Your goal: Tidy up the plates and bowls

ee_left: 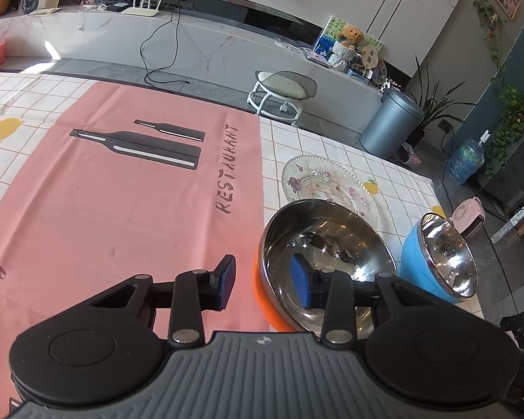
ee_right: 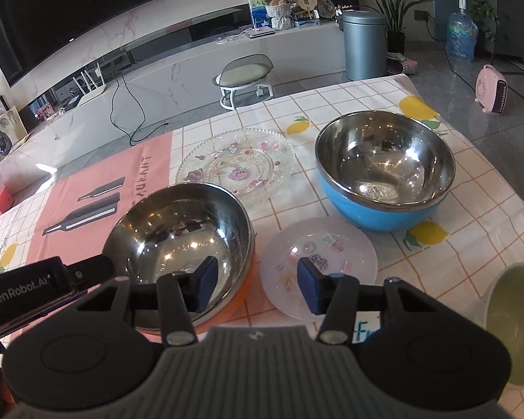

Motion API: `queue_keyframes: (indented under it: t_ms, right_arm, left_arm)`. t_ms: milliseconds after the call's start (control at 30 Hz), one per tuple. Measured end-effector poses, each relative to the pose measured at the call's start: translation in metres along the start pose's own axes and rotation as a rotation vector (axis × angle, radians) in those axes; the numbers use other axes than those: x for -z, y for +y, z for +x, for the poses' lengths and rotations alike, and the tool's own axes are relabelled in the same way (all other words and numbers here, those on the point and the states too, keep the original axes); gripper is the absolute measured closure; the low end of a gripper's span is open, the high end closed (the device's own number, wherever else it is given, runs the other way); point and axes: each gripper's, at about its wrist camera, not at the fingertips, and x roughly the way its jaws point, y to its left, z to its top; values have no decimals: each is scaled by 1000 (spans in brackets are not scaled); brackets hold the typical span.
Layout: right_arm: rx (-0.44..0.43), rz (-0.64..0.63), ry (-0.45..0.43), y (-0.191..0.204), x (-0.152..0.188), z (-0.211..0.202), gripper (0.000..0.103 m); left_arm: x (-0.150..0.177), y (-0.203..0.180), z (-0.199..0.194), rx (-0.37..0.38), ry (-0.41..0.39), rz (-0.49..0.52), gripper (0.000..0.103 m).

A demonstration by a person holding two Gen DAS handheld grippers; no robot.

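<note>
On the desk (ee_right: 471,206), near the front: orange bowl (ee_right: 178,230), shiny inside. Over its left rim, left hand-held gripper (ee_left: 262,279), spread, one pad inside, one outside, not squeezing. Same on the right rim for right hand-held gripper (ee_right: 258,288), outer pad above the frosted plate (ee_right: 335,241). Likely set so for a steady two-sided lift, maybe toward the blue bowl (ee_right: 384,178).

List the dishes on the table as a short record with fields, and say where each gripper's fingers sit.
orange bowl: steel-lined, nearest, both grippers at its rim
blue bowl: steel-lined, upright, far right
glass plate: patterned, behind orange bowl
frosted plate: beside orange bowl
green bowl: right edge
left gripper: fingers straddle orange bowl's rim, not yet pressing
right gripper: same, opposite rim
</note>
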Motion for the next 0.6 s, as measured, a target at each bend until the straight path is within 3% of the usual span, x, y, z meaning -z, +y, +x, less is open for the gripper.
queue_keyframes:
  t_ms: [367, 600]
  right_arm:
    - [-13, -7, 28, 6, -1, 14, 83]
    - [-21, 8, 39, 7, -2, 12, 89]
  left_arm:
    - [-1, -4, 13, -4, 51, 11, 89]
    - [-3, -6, 9, -12, 59, 20, 91]
